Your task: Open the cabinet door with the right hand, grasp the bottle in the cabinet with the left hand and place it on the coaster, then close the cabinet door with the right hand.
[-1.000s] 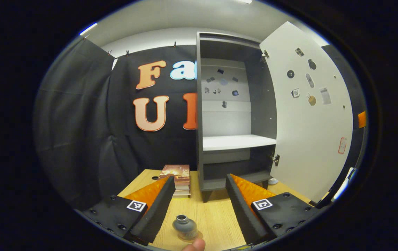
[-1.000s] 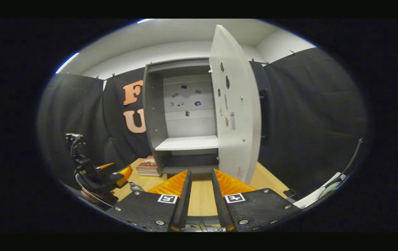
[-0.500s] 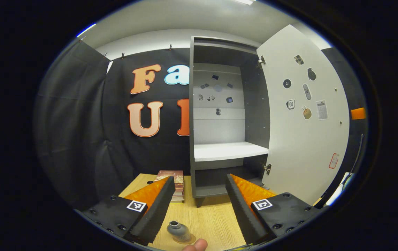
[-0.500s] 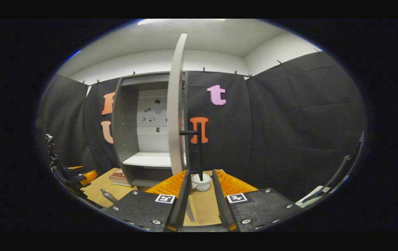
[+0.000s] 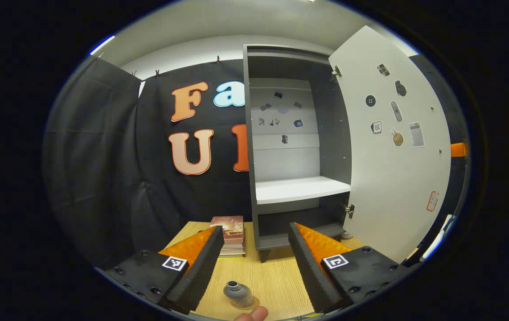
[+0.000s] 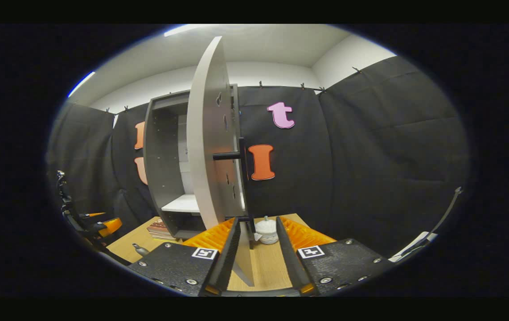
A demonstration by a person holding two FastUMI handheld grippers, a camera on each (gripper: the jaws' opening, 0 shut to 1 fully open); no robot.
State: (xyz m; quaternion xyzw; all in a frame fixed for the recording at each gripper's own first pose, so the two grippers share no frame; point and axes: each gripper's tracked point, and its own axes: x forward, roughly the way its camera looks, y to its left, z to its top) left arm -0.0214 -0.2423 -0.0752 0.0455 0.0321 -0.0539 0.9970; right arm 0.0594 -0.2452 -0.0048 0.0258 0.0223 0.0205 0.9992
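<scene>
door edge stands between the right gripper's fingers, ready for the closing swing

the pale door, open and edge-on, rises straight ahead of that gripper with its long axis upright and its dark handle above the tips; the fingers look parted around the edge, not pressing. the left gripper is released, the small grey bottle standing just below its fingers on the coaster, the cabinet ahead.

Table light wood grain, matt; cabinet door smooth matt white board; bottle glossy grey
</scene>
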